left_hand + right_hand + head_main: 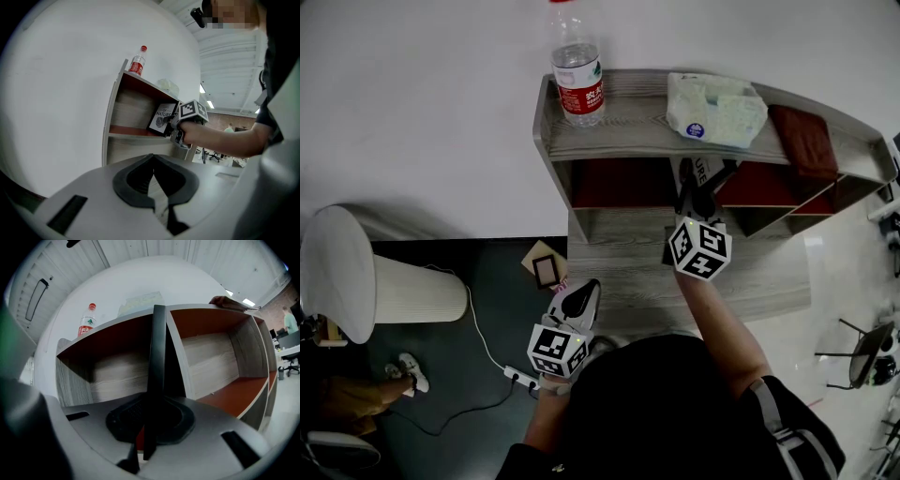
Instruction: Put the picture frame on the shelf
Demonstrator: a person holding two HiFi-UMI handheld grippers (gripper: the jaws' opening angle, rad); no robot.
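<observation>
My right gripper point(699, 201) is shut on a black picture frame point(703, 176) and holds it upright just in front of the wooden shelf point(609, 142), at the divider between two red-backed compartments. The right gripper view shows the frame point(158, 348) edge-on between the pads, level with the shelf's middle divider point(174, 348). From the left gripper view the frame's printed face point(162, 119) shows a leaf and lettering, at the mouth of the upper compartment. My left gripper point(580, 296) hangs low at the left, away from the shelf, shut with nothing in it point(152, 158).
On the shelf top stand a water bottle point(578, 70), a tissue pack point(715, 108) and a dark red flat thing point(804, 141). A white bin point(356, 277), a small frame point(546, 269) and a power strip point(521, 378) are on the dark floor at the left.
</observation>
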